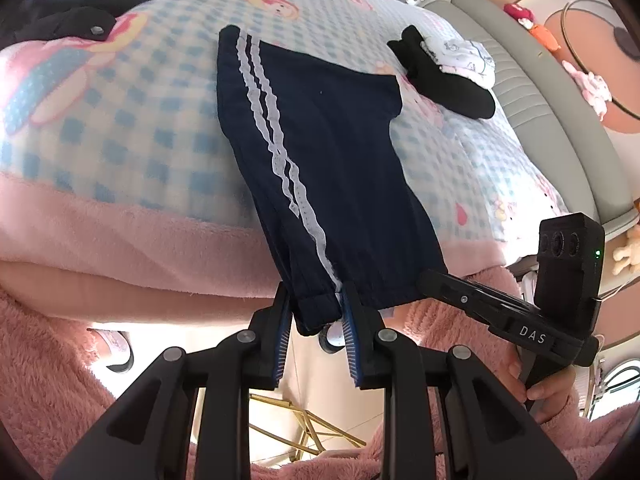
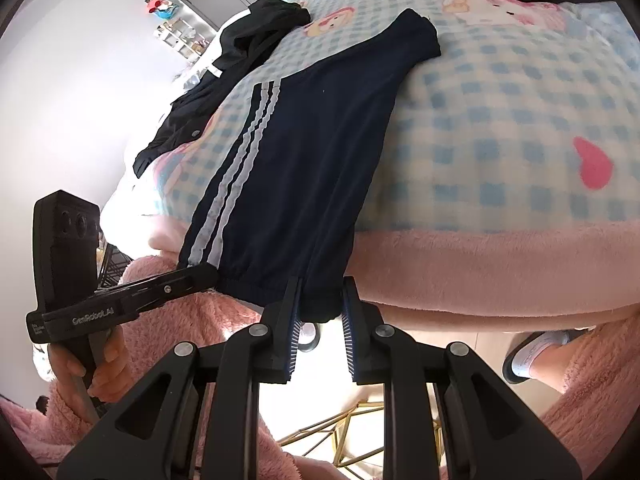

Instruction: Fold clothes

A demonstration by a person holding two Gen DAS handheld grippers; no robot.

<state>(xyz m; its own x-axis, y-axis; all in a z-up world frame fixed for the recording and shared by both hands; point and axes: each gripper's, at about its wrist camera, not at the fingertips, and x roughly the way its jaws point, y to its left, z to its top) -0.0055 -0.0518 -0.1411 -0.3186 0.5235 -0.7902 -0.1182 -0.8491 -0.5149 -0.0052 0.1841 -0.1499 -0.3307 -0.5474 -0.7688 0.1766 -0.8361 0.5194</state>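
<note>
Checked blanket (image 1: 120,128) holds navy trousers (image 1: 328,152); left gripper (image 1: 314,312) and right gripper (image 2: 320,300) straddle the near cuffs, fingers apart. Clamp both evenly before lifting.

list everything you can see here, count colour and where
track pants: 1, navy with two white side stripes, flat on the blanket, cuffs at the near edge
blanket: 1, blue check with pink border, over the bed
jacket: 1, black, far left of the pants
socks: black ones and a white one, far right
shoes: white, on the floor
left gripper: 1, black, astride the striped cuff
right gripper: 1, black, astride the plain cuff
sleeves: pink, fluffy
</note>
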